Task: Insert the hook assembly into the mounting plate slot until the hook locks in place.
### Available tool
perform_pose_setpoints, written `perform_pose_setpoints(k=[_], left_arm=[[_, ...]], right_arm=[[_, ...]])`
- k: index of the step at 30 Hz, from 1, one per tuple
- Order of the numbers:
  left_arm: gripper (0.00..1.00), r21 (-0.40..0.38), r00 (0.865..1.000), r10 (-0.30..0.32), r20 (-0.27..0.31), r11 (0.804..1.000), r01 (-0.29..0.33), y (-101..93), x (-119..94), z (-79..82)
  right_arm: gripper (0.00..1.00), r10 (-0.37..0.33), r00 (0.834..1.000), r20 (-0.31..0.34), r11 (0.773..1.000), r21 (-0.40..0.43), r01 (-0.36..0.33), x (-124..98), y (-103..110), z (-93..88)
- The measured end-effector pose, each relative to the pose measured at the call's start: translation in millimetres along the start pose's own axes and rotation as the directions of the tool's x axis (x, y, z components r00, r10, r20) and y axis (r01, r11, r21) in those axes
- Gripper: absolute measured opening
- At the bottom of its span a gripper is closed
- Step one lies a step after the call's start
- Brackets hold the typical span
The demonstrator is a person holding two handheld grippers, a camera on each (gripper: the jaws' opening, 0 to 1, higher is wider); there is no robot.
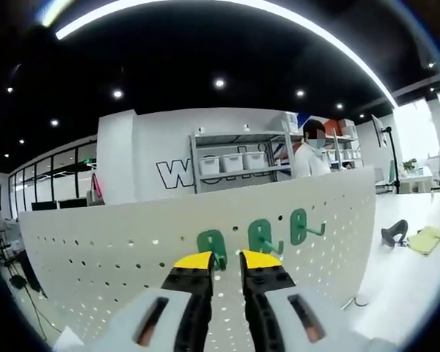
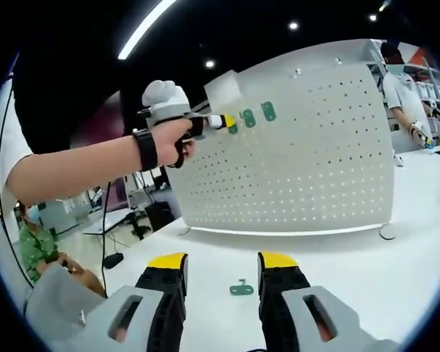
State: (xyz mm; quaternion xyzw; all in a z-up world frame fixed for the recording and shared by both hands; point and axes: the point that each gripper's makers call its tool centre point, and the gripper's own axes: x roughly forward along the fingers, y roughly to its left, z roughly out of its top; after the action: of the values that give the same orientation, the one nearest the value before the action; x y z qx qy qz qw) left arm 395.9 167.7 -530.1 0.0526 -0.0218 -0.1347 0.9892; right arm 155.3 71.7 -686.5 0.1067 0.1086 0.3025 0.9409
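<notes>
A white perforated mounting plate (image 1: 132, 257) stands upright on the white table, also seen as the plate (image 2: 315, 161). Three green hooks hang on it in a row: left hook (image 1: 211, 244), middle hook (image 1: 260, 235), right hook (image 1: 299, 225). My left gripper (image 1: 227, 262) is right in front of the left hook, its yellow-tipped jaws a narrow gap apart with nothing clearly between them. In the right gripper view the left gripper (image 2: 221, 121) is held at the plate's upper left by the hooks (image 2: 249, 116). My right gripper (image 2: 222, 265) is open above a loose green hook (image 2: 241, 287) lying on the table.
A person's bare arm (image 2: 88, 165) with a black wristband holds the left gripper. A black object (image 1: 394, 232) and a yellow cloth (image 1: 425, 239) lie on the table (image 1: 407, 279) to the right. Shelving with bins (image 1: 235, 161) and a standing person (image 1: 312, 150) are behind the plate.
</notes>
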Motion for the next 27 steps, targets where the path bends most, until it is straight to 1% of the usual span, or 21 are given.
perform_pose_setpoints(k=[4, 6, 8, 11, 15, 20, 23, 25, 27], left_arm=[[0.16, -0.001, 1.000, -0.013, 0.000, 1.000, 0.013, -2.3, -6, -0.7], [0.16, -0.026, 1.000, -0.016, -0.008, 1.000, 0.016, -2.9, -12, -2.3], [0.16, -0.023, 1.000, -0.021, -0.003, 1.000, 0.020, -4.8, -16, -2.6], [0.17, -0.042, 0.999, -0.033, -0.010, 0.999, 0.032, -6.2, -23, -5.0], [0.18, -0.040, 0.997, -0.071, -0.022, 0.997, 0.070, -13.1, -35, -7.7], [0.19, -0.043, 0.996, -0.088, -0.023, 0.995, 0.087, -14.1, -45, -9.8], [0.20, -0.053, 0.994, -0.109, -0.033, 0.993, 0.107, -16.4, -49, -14.3], [0.20, -0.023, 0.993, -0.114, -0.039, 0.993, 0.113, -17.9, -53, -18.4], [0.20, -0.033, 0.991, -0.130, -0.043, 0.991, 0.129, -21.1, -60, -22.0]], right_arm=[[0.38, 0.007, 1.000, -0.003, 1.000, 0.000, -0.007, 1, 2, -0.5], [0.38, 0.008, 1.000, -0.007, 1.000, 0.000, -0.008, 1, 2, -1.2], [0.38, 0.011, 1.000, -0.004, 1.000, 0.001, -0.011, 2, 3, -0.7], [0.38, 0.022, 1.000, -0.009, 1.000, -0.005, -0.022, 4, 7, -0.7], [0.38, 0.030, 0.999, -0.019, 1.000, -0.005, -0.030, 6, 10, -3.2], [0.38, 0.046, 0.998, -0.036, 0.999, -0.017, -0.046, 10, 18, -7.2], [0.38, 0.053, 0.997, -0.046, 0.998, -0.028, -0.055, 10, 21, -8.5], [0.38, 0.053, 0.997, -0.048, 0.998, -0.022, -0.054, 10, 21, -8.9], [0.38, 0.053, 0.998, -0.046, 0.998, -0.025, -0.054, 9, 23, -9.2]])
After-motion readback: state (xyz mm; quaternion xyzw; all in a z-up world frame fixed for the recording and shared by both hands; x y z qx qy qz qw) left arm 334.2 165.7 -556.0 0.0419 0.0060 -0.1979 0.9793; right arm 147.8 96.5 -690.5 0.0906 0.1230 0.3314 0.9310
